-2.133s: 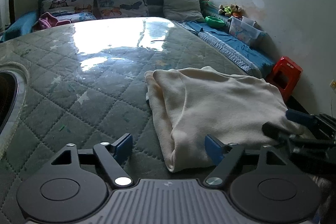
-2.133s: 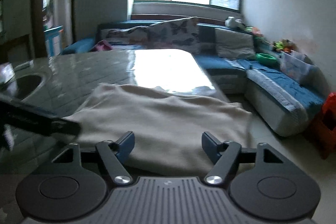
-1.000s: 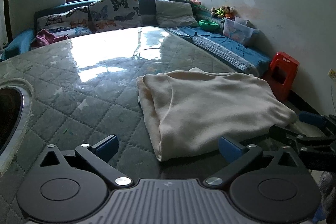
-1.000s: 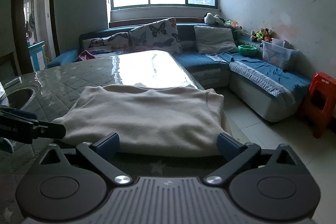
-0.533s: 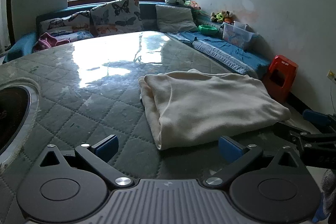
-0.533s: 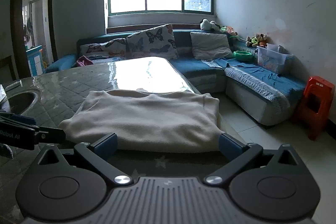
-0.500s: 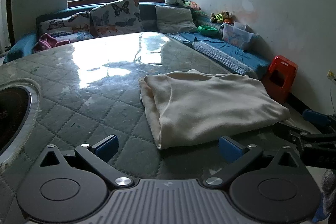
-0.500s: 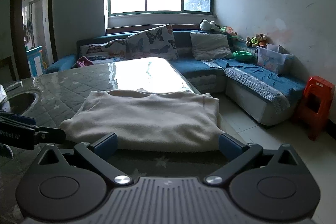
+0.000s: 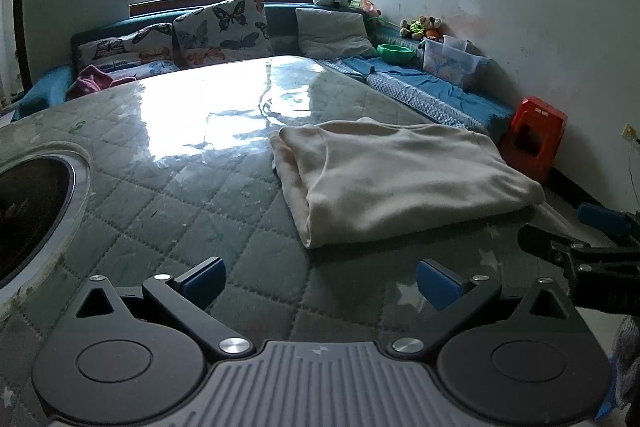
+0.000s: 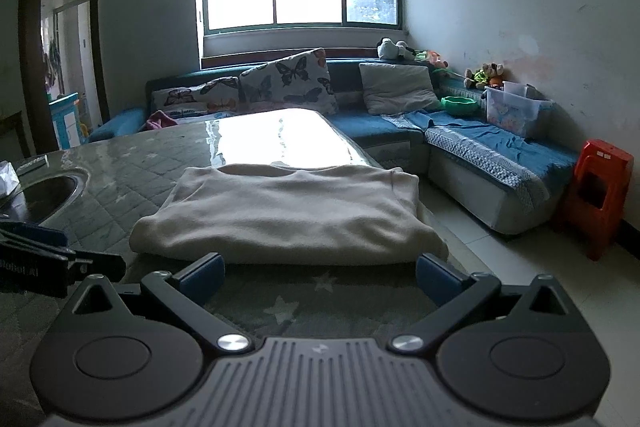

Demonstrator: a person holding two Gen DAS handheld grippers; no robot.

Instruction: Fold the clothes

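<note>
A cream garment (image 9: 400, 179) lies folded in a neat rectangle on the quilted green table (image 9: 168, 195), near its right edge. My left gripper (image 9: 318, 281) is open and empty, a short way back from the garment's near left corner. In the right wrist view the same garment (image 10: 288, 211) lies straight ahead, and my right gripper (image 10: 318, 273) is open and empty just short of its near edge. The right gripper (image 9: 580, 239) also shows at the right edge of the left wrist view, and the left gripper (image 10: 60, 259) at the left edge of the right wrist view.
A round dark opening (image 9: 32, 203) is set in the table at the left. A blue corner sofa (image 10: 460, 143) with butterfly cushions (image 10: 288, 83) runs behind and to the right. A red plastic stool (image 10: 596, 195) stands on the tiled floor by the wall.
Both grippers have opened wider and drawn back from the garment, which stays folded on the table. Both cameras have risen slightly.
</note>
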